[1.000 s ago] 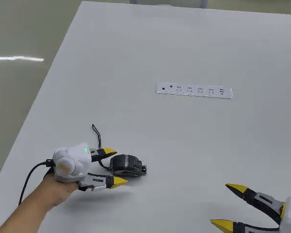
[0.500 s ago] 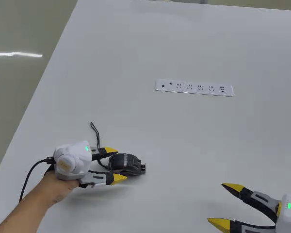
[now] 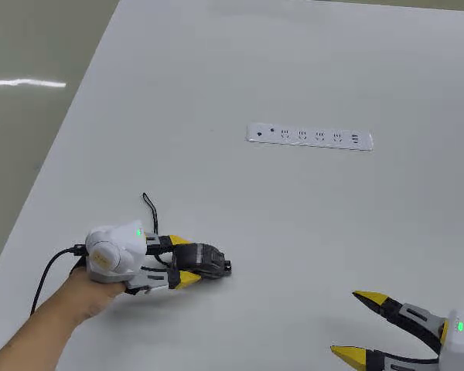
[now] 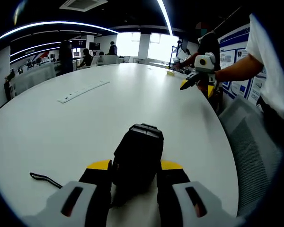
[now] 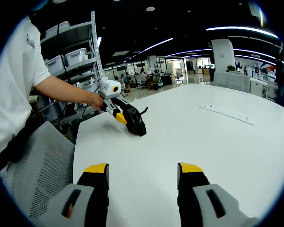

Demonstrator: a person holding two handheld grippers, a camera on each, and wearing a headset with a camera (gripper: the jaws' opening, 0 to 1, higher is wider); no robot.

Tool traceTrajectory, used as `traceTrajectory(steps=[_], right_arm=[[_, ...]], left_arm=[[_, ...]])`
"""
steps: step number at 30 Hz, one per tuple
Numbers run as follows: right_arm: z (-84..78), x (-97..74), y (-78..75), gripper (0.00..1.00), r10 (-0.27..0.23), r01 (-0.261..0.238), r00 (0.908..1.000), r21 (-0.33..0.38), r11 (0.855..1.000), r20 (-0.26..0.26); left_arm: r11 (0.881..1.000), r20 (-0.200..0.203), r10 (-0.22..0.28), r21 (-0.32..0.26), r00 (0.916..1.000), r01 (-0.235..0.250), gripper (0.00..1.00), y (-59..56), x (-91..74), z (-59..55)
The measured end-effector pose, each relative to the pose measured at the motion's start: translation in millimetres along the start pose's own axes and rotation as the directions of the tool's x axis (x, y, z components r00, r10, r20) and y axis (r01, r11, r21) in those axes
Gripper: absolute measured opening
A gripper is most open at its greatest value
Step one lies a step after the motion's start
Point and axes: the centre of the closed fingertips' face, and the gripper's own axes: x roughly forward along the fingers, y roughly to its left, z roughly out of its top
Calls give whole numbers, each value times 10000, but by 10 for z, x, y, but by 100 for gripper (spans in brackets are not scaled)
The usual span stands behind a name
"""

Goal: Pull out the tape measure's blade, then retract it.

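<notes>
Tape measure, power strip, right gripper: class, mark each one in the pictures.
Tape measure (image 3: 203, 260): head view, top of its black case.
Power strip (image 3: 309, 137): head view, middle of its white face.
Right gripper (image 3: 352, 323): head view, midway between its yellow tips.

My left claw (image 3: 183, 259) has slid forward in the lower left of the frame. A second ago its yellow tips stood wide apart, and the tape measure (image 3: 207, 260) lay just ahead of them, barely inside the gap. Half a second ago the jaws had begun to reach around the case. Now they have drawn in and lie along either side of the black case, touching it. In the left gripper view the case (image 4: 138, 150) sits pinched between the two yellow tips.
</notes>
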Motion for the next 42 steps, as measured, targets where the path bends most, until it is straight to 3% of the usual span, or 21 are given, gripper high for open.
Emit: traceTrajectory(steps=[16, 42], right_arm=[[11, 69, 0, 57, 170, -171, 9998, -208, 9996, -50], [107, 470, -78, 52, 1141, -1163, 9931, -1011, 9880, -275]], left_arm=[[9987, 88, -362, 352, 9993, 359, 31, -20, -3, -10], [9899, -292, -989, 995, 9947, 1013, 28, -25, -7, -23]])
